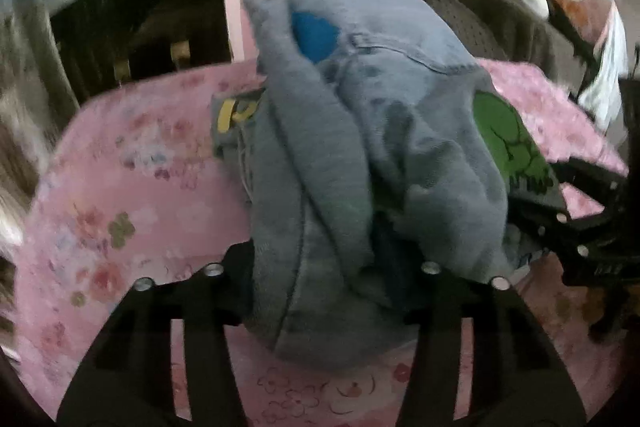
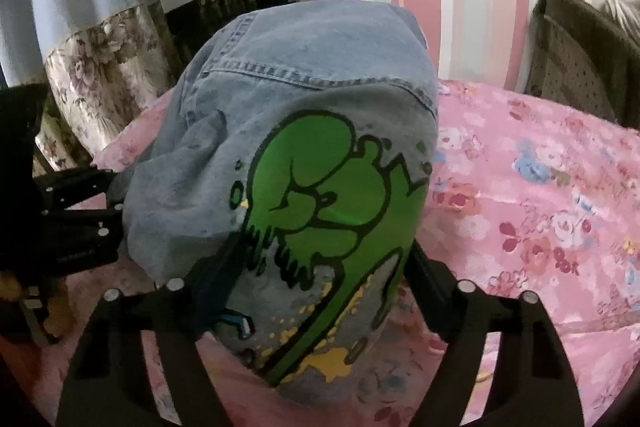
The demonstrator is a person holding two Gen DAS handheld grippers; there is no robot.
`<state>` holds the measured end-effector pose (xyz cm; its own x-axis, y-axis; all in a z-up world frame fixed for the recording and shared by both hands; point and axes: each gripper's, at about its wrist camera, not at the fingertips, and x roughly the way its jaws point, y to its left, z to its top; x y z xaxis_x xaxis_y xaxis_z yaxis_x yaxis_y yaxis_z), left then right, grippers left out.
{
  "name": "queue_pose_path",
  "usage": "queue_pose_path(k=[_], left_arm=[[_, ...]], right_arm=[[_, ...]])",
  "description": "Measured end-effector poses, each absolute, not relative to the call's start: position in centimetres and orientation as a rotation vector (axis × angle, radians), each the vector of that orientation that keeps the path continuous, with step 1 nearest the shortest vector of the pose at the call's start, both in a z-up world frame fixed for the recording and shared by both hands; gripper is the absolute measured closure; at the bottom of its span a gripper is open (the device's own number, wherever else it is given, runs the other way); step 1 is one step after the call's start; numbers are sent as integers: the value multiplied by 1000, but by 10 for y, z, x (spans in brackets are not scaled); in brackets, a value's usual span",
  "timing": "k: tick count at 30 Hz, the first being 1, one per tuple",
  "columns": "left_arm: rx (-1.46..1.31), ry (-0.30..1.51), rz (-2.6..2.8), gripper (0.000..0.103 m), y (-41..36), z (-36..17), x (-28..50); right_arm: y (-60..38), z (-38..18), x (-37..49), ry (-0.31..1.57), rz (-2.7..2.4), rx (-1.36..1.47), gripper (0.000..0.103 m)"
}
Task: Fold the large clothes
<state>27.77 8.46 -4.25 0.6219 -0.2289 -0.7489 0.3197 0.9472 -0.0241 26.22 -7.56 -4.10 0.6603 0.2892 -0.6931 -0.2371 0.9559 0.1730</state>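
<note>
Both tongs, left tongs (image 1: 340,275) and right tongs (image 2: 316,275), pinch the bunched denim garment (image 2: 304,75) above the pink floral bedspread (image 2: 540,195); keeping both grips level should square the fold.

Faded matt denim jeans (image 2: 304,75) with a smooth green print (image 2: 336,195), soft pink floral cloth cover (image 2: 540,207), matt black plastic gripper fingers (image 1: 208,339)
</note>
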Motion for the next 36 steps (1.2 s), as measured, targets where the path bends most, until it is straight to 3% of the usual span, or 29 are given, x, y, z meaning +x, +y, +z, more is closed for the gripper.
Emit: queue_pose_path(k=[4, 8, 10, 22, 30, 36], left_arm=[[165, 816, -307, 69, 76, -38, 273], [195, 772, -257, 87, 65, -28, 268], [197, 750, -248, 89, 58, -21, 265], [251, 579, -303, 91, -40, 26, 186], [274, 654, -324, 90, -90, -16, 146], [320, 616, -280, 83, -93, -29, 137]], right_arm=[[-73, -34, 256, 751, 310, 26, 53], [-73, -25, 249, 692, 315, 4, 64], [-77, -17, 240, 649, 315, -4, 68], [-157, 43, 138, 486, 219, -147, 70], [-186, -1, 112, 628, 179, -304, 68], [-199, -13, 114, 641, 196, -249, 65]])
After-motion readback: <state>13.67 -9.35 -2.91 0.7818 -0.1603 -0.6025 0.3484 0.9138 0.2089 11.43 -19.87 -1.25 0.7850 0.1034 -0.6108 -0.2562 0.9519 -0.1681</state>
